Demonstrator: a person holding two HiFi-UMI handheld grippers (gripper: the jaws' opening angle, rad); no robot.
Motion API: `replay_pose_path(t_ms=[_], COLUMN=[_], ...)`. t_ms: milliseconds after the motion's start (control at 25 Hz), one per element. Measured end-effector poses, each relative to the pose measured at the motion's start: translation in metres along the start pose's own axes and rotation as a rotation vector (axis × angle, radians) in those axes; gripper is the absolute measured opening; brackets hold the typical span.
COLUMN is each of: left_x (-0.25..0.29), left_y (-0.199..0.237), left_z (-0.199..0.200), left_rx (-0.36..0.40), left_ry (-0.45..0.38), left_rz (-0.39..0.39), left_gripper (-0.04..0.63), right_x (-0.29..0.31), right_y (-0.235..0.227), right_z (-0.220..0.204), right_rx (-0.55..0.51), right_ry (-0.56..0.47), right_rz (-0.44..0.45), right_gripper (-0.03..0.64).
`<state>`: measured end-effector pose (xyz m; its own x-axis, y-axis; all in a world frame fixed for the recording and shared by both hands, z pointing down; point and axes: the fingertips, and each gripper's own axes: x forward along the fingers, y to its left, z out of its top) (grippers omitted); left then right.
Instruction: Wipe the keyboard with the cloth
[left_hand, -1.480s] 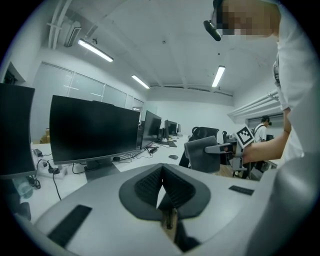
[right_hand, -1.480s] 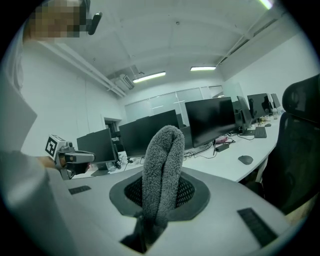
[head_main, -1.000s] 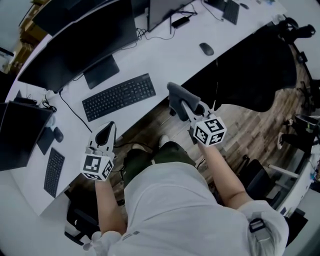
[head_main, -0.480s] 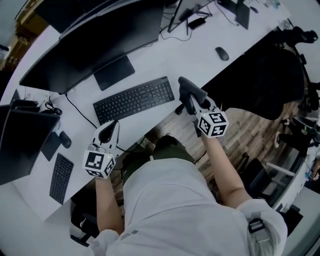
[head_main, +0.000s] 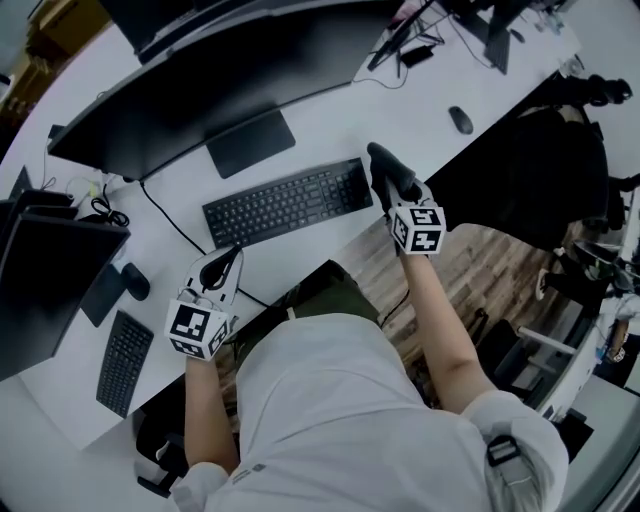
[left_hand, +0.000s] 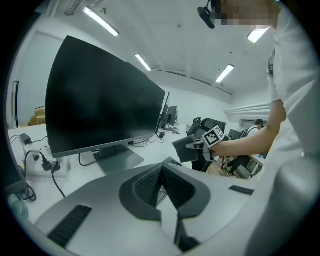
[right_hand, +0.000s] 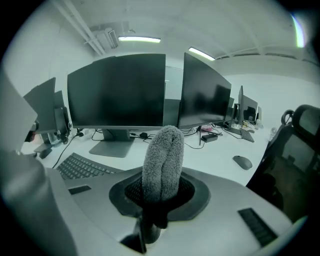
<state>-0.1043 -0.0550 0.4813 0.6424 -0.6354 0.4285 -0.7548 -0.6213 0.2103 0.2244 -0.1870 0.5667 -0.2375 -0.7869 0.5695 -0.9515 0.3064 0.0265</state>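
Note:
The black keyboard (head_main: 285, 203) lies on the white desk (head_main: 330, 120) in front of a large monitor; in the right gripper view the keyboard (right_hand: 80, 166) shows at lower left. My right gripper (head_main: 388, 180) is shut on a folded grey fuzzy cloth (head_main: 383, 165), just off the keyboard's right end. In its own view the cloth (right_hand: 162, 157) stands upright between the jaws. My left gripper (head_main: 221, 268) is shut with nothing in it, over the desk's near edge below the keyboard's left end. The left gripper view shows the right gripper (left_hand: 202, 145) holding the cloth (left_hand: 184, 149).
A monitor stand (head_main: 250, 142) sits behind the keyboard, with a cable running to the left. A mouse (head_main: 461, 120) lies at the far right, a second keyboard (head_main: 125, 360) and mouse (head_main: 135, 281) at the left. A black chair (head_main: 545, 150) stands right of the desk.
Both grippers have moved forward toward the desk. The right one has carried the cloth up to the keyboard's right end, and the left now reaches over the desk edge.

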Motion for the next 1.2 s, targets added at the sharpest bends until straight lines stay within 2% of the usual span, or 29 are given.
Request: replay_pose_path(t_ms=[200, 440, 920, 1200], left_x=[-0.005, -0.015, -0.018, -0.022], left_y=[0.011, 0.023, 0.036, 0.037], left_z=[-0.012, -0.020, -0.028, -0.038], left_rx=[-0.023, -0.060, -0.136, -0.153], left_ry=[0.014, 0.010, -0.009, 0.003], left_rz=[0.005, 0.040, 0.130, 0.168], left_gripper=[0.002, 0.002, 0.002, 0.002], right_x=[0.026, 0.051, 0.089, 0.096], right_y=[0.000, 0.006, 0.045, 0.074], right_z=[-0.006, -0.014, -0.036, -0.041], right_rx=[-0.081, -0.142, -0.079, -0.021], right_ry=[0.051, 0.097, 0.196, 0.200], right_rz=[-0.042, -0.042, 0.121, 0.208], right_gripper=[0.066, 0.066, 0.066, 0.066])
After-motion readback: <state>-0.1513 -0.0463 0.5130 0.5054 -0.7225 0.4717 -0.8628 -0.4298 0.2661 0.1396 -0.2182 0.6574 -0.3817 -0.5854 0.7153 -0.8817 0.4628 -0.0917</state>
